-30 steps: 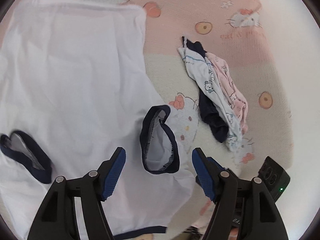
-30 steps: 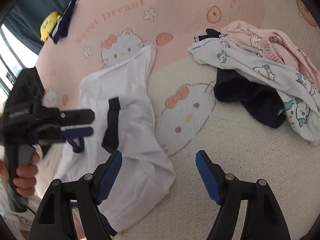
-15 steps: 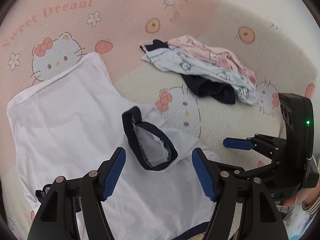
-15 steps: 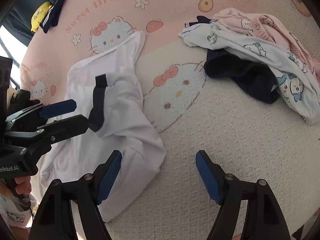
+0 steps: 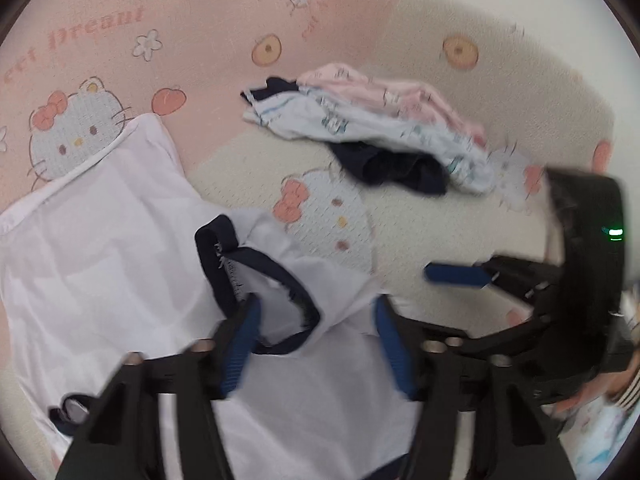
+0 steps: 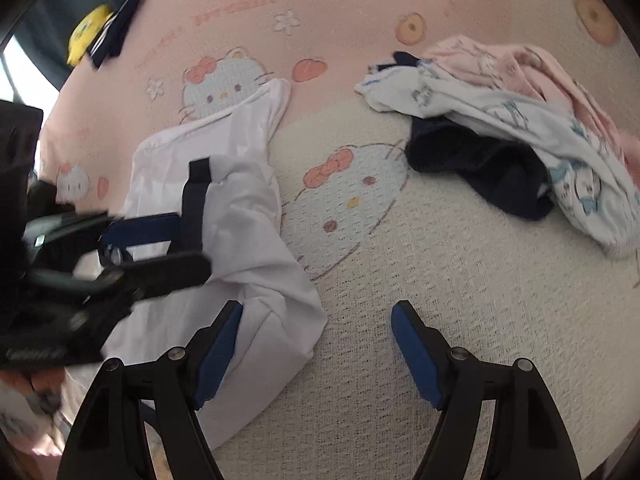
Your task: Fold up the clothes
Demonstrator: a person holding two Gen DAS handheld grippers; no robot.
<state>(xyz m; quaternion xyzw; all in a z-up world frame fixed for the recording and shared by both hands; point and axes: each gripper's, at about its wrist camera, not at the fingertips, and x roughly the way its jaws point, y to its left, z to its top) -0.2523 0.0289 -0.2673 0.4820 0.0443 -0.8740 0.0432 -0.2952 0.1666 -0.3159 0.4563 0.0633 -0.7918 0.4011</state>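
Pink and cream cartoon-cat bedspread [image 5: 400, 240]. Left wrist view: white shirt [image 5: 100, 260] lies rumpled at left, its navy-trimmed sleeve cuff [image 5: 256, 280] between the left gripper [image 5: 316, 332] jaws, which have just been closing; blur hides whether the pads bite yet. Heap of unfolded clothes [image 5: 380, 136] beyond.

Right wrist view: right gripper [image 6: 316, 344] spread wide, empty, beside the shirt's hem. Sleeve fold seems about to begin.
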